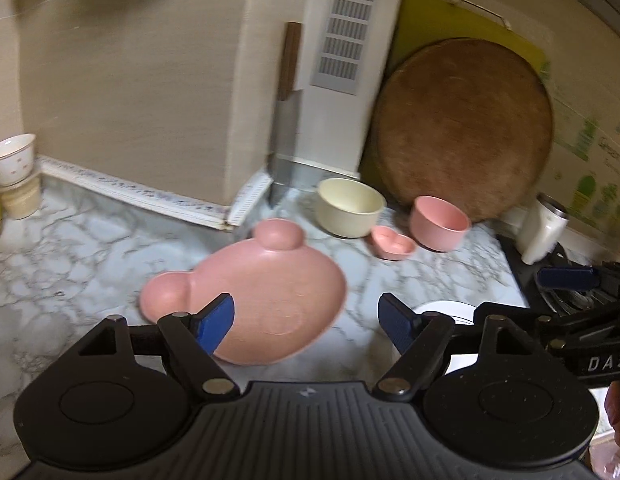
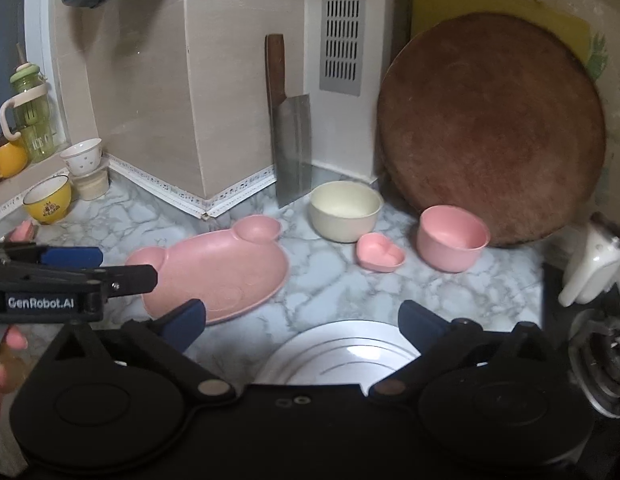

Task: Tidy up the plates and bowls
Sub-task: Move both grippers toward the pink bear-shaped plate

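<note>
A pink bear-shaped plate (image 1: 261, 292) (image 2: 217, 272) lies flat on the marble counter. Behind it stand a cream bowl (image 1: 349, 206) (image 2: 345, 210), a small pink heart dish (image 1: 392, 243) (image 2: 380, 257) and a pink bowl (image 1: 440, 222) (image 2: 452, 237). A white round plate (image 2: 342, 354) (image 1: 446, 310) lies at the near edge. My left gripper (image 1: 305, 324) hovers open over the pink plate's near rim, nothing between its pads. My right gripper (image 2: 301, 326) stands wide open above the white plate, holding nothing. Each gripper shows at the edge of the other's view.
A cleaver (image 2: 289, 128) and a round wooden board (image 2: 490, 128) lean on the back wall. White and yellow cups (image 2: 47, 200) sit at the far left. A gas hob (image 2: 602, 360) and a white appliance (image 2: 590, 264) stand at the right. A hand (image 2: 5, 360) shows lower left.
</note>
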`<state>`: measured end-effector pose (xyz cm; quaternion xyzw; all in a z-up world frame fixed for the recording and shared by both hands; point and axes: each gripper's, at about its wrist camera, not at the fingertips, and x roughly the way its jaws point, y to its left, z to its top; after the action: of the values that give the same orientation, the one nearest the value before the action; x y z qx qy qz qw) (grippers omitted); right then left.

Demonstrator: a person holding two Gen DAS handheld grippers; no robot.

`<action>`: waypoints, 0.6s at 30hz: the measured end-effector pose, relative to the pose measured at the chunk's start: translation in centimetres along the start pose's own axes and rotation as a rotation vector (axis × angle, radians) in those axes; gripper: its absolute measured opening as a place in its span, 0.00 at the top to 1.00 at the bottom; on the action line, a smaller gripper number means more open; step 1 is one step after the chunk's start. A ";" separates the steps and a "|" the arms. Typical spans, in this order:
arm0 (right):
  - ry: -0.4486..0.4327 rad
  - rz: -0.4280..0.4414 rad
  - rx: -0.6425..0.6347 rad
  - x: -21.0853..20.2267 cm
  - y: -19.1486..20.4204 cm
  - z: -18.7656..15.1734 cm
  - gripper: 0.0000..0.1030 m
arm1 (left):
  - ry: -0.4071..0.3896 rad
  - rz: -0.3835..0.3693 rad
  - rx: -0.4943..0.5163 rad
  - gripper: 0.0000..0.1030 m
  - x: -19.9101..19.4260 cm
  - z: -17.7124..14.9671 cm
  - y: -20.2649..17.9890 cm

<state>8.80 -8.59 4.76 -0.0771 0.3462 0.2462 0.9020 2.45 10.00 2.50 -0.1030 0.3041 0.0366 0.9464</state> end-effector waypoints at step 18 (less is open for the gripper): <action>0.155 0.128 -0.030 14.1 -0.9 5.3 0.00 | 0.145 0.205 -0.226 0.23 7.3 0.6 6.8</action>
<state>21.37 -2.25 -0.59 -0.0874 0.4154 0.3017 0.8537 7.83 16.84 -2.42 -0.1797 0.3745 0.1594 0.8956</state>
